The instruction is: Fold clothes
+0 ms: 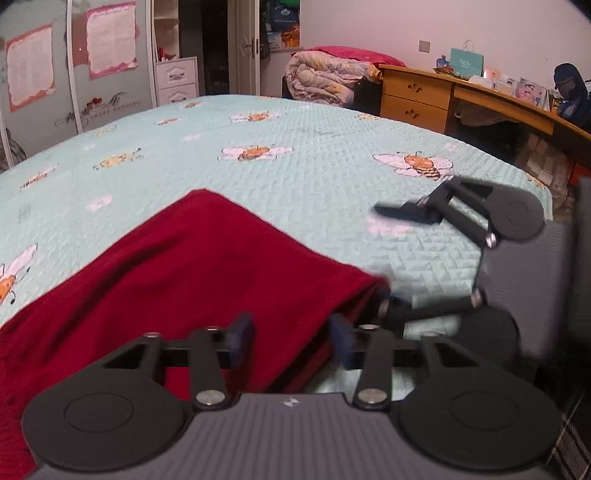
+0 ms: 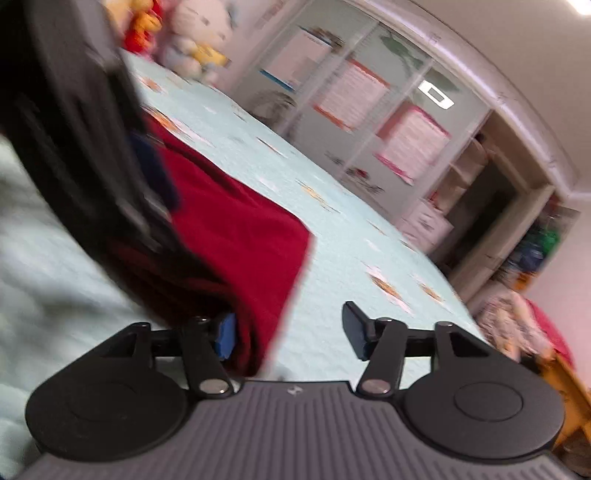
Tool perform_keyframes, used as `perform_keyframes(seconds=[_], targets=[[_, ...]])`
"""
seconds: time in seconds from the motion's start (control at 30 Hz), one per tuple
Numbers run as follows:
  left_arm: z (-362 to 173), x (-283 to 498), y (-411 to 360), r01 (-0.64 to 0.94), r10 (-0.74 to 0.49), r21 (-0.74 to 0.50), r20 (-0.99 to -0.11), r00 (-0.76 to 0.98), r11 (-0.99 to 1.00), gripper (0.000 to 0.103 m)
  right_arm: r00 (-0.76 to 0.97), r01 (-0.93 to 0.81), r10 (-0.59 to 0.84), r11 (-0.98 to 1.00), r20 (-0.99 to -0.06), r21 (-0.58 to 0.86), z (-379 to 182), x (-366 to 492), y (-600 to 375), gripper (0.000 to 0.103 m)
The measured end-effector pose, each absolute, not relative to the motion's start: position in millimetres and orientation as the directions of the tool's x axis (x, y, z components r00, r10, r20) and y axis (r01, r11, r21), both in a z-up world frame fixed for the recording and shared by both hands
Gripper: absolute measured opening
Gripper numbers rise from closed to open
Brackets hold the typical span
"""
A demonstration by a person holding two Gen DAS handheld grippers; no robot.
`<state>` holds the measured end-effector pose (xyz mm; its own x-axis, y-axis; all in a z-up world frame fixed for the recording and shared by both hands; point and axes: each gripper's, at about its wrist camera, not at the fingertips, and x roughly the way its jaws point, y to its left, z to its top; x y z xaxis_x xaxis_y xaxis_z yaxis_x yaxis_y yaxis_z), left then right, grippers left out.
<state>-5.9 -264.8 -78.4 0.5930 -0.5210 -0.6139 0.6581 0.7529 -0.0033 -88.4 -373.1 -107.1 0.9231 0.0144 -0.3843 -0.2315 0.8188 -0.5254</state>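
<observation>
A dark red garment lies folded on the light blue bee-print bedspread. In the left wrist view my left gripper is open, its blue-padded fingers straddling the garment's near right part. To the right, my right gripper is open on its side, its lower finger at the garment's right corner. In the right wrist view the right gripper is open, with the red garment folded edge just inside its left pad. The left gripper's dark, blurred body fills the upper left over the cloth.
A wooden desk with drawers and clutter runs along the right of the bed. A rolled quilt sits at the far end. Wardrobe doors with posters stand on the left. Plush toys rest at the head of the bed.
</observation>
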Motion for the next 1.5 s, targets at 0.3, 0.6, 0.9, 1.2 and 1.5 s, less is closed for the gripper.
perform_keyframes(seconds=[0.3, 0.6, 0.9, 1.2, 1.5], targets=[[-76, -17, -263, 0.697, -0.569, -0.011, -0.588, 0.575, 0.717, 0.0, 0.929, -0.232, 0.022, 0.812, -0.368, -0.536, -113, -73, -385, 0.067], [-93, -24, -266, 0.716, -0.543, 0.047, -0.617, 0.569, 0.696, 0.0, 0.926, -0.236, 0.046, 0.846, -0.376, -0.478, -111, -69, -395, 0.067], [-102, -22, -268, 0.712, -0.514, 0.046, -0.66, 0.549, 0.701, 0.001, 0.864, -0.3, 0.137, 0.913, -0.485, -0.275, -106, -57, -420, 0.07], [-95, -30, -269, 0.695, -0.498, 0.039, -0.669, 0.552, 0.718, 0.005, 0.894, -0.349, 0.164, 0.838, -0.417, -0.419, -95, -98, -409, 0.07], [-100, -22, -275, 0.675, -0.457, 0.071, -0.684, 0.569, 0.735, 0.007, 0.863, -0.339, 0.16, 0.887, -0.48, -0.314, -98, -68, -430, 0.071]])
